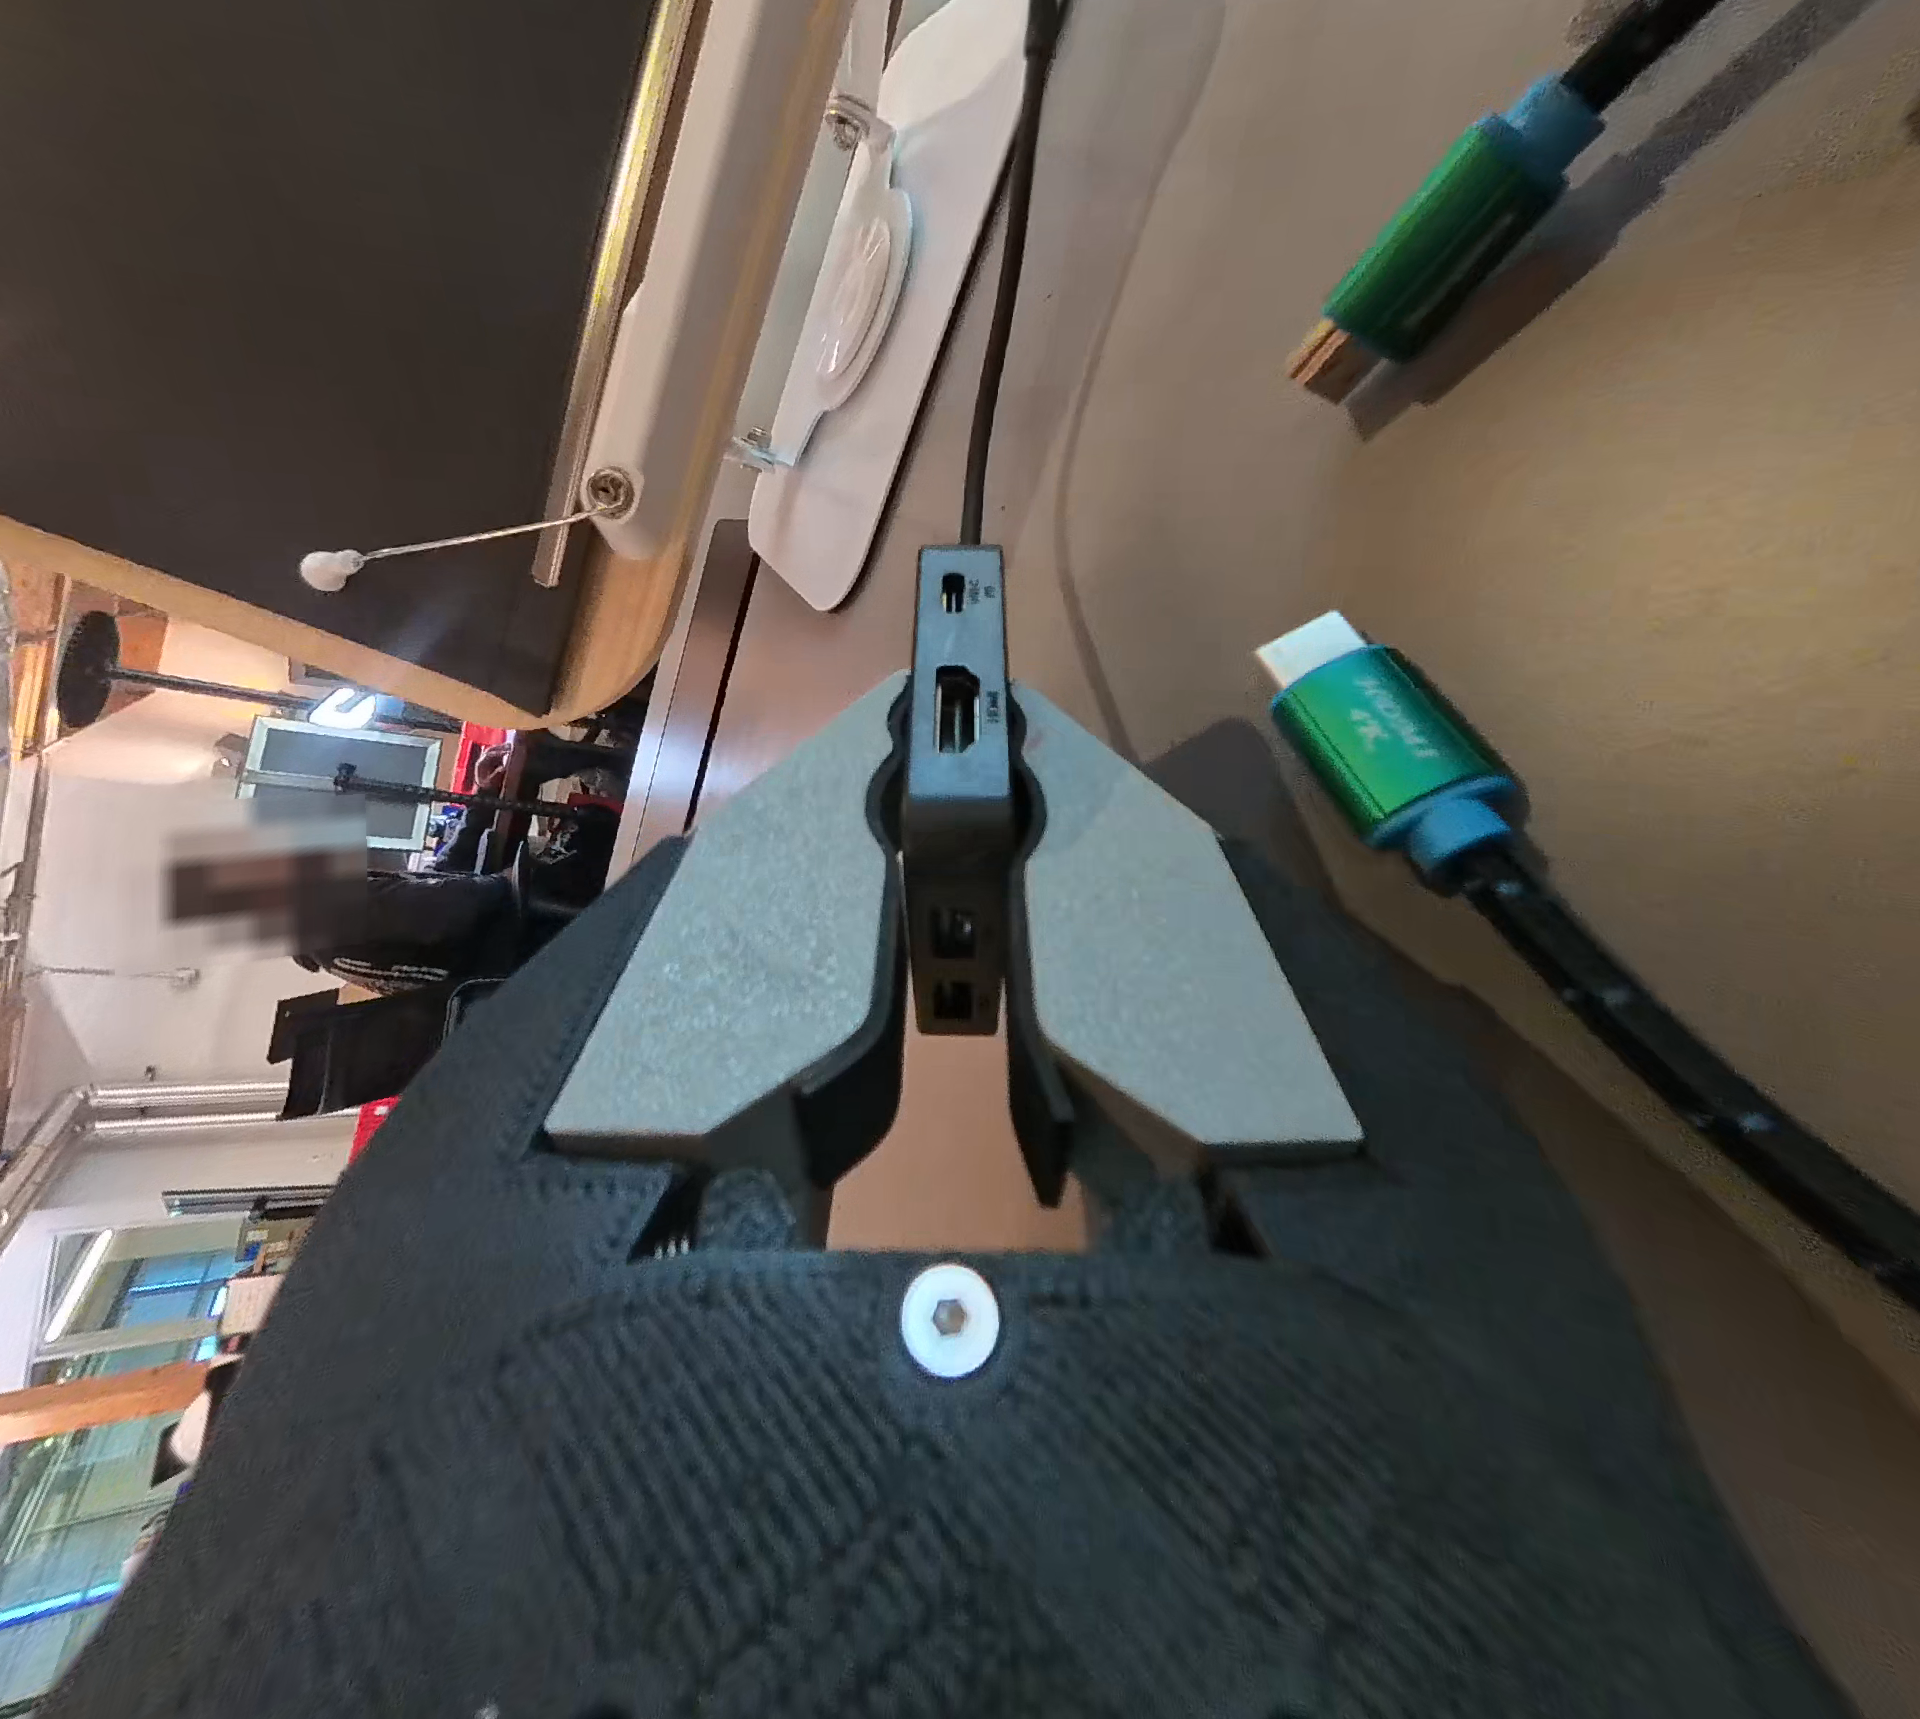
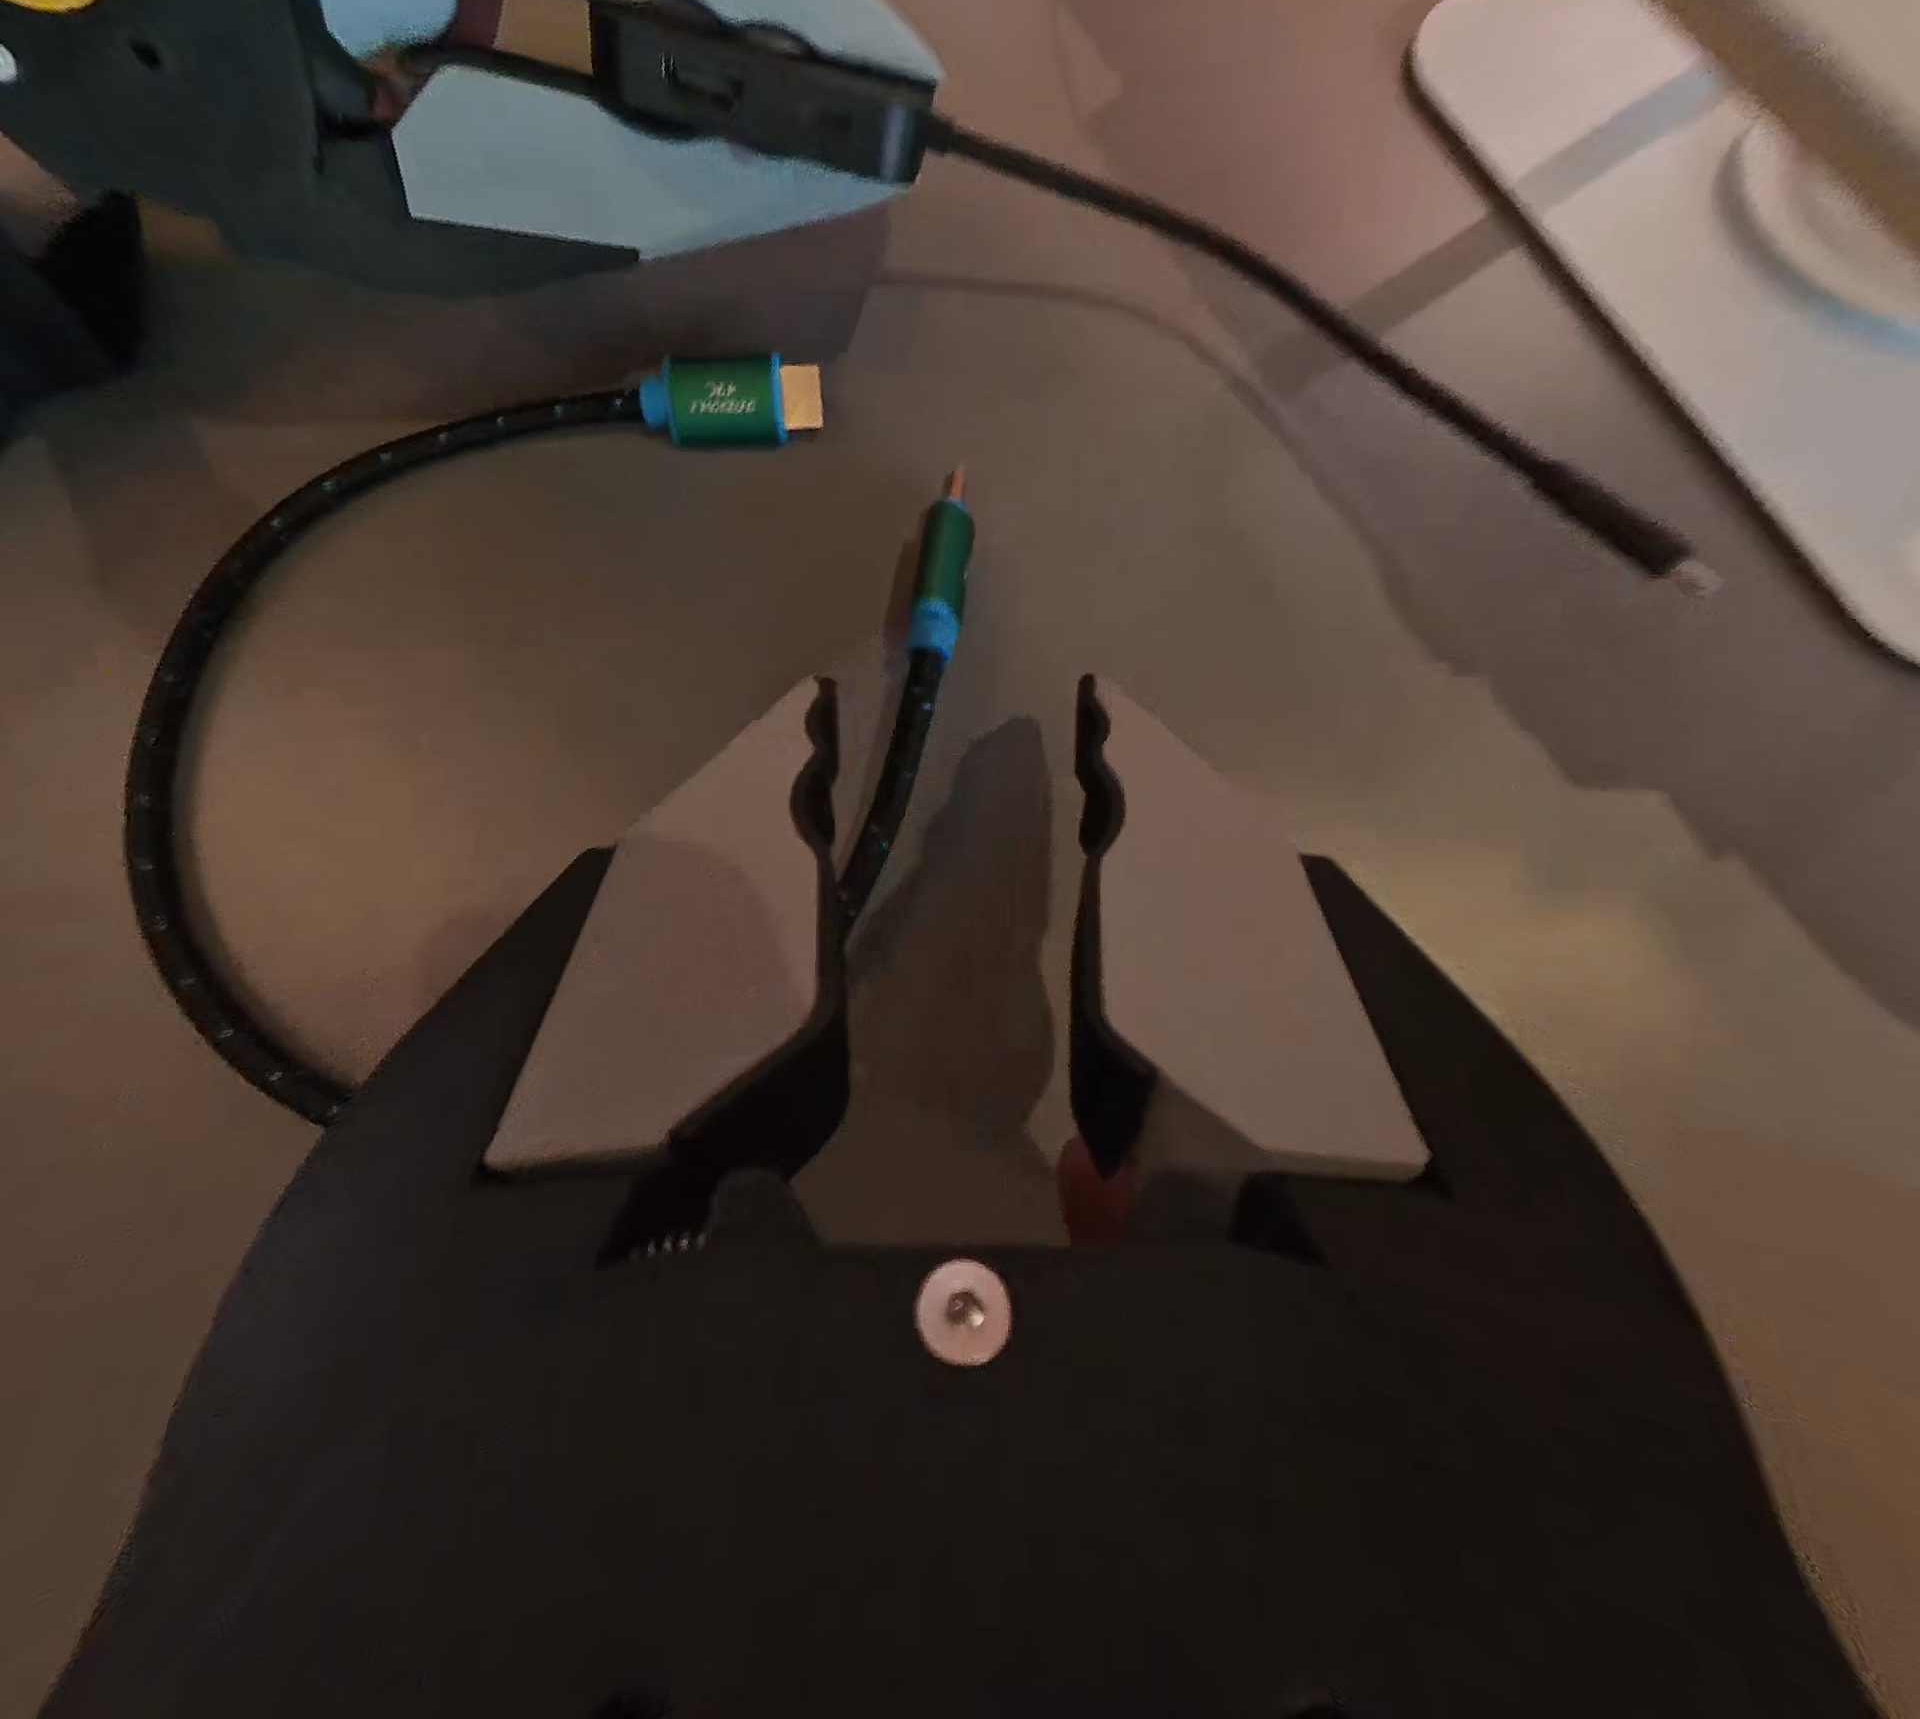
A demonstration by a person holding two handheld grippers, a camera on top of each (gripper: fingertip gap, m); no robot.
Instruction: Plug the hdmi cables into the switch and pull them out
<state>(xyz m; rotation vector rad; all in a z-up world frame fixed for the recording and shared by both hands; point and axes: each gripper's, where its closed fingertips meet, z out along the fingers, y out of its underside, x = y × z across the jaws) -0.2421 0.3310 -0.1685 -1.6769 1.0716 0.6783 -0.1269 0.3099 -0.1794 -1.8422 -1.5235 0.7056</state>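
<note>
- Left wrist view: the switch [image 1: 958, 796], a small black box, is clamped edgewise between the jaws of the left gripper [image 1: 958, 739], with its row of ports turned toward the camera and its HDMI port [image 1: 958, 713] left bare between the fingertips.
- A thin black lead [image 1: 1003, 235] is seen running from the far end of the switch across the table [image 1: 1558, 526].
- Two green HDMI plugs are seen to the right: the near plug [image 1: 1387, 744], with its braided cable trailing back, and the far plug [image 1: 1439, 251], which appears raised off the table. Neither is touching the switch.
- A white monitor base [image 1: 914, 298] is seen beyond the switch.
- Right wrist view: the right gripper [image 2: 951, 713] is held with its jaws apart and nothing squeezed between them; the braided cable [image 2: 894, 776] runs through the gap close to the left finger, and whether it is touched cannot be told.
- The upright plug [image 2: 940, 557] is seen just past the fingertips, edge-on; the other plug [image 2: 732, 402] lies flat on the table, well short of the switch [image 2: 758, 85] held in the left gripper [image 2: 665, 80] at the upper left.
- Step judged in hand: no plug is in the switch, and a plug is being approached for pickup.
- Next move judged: the jaws need closing on the green shell, not the cable, and the plug's flat face needs turning to match the port before it is pushed in.
</note>
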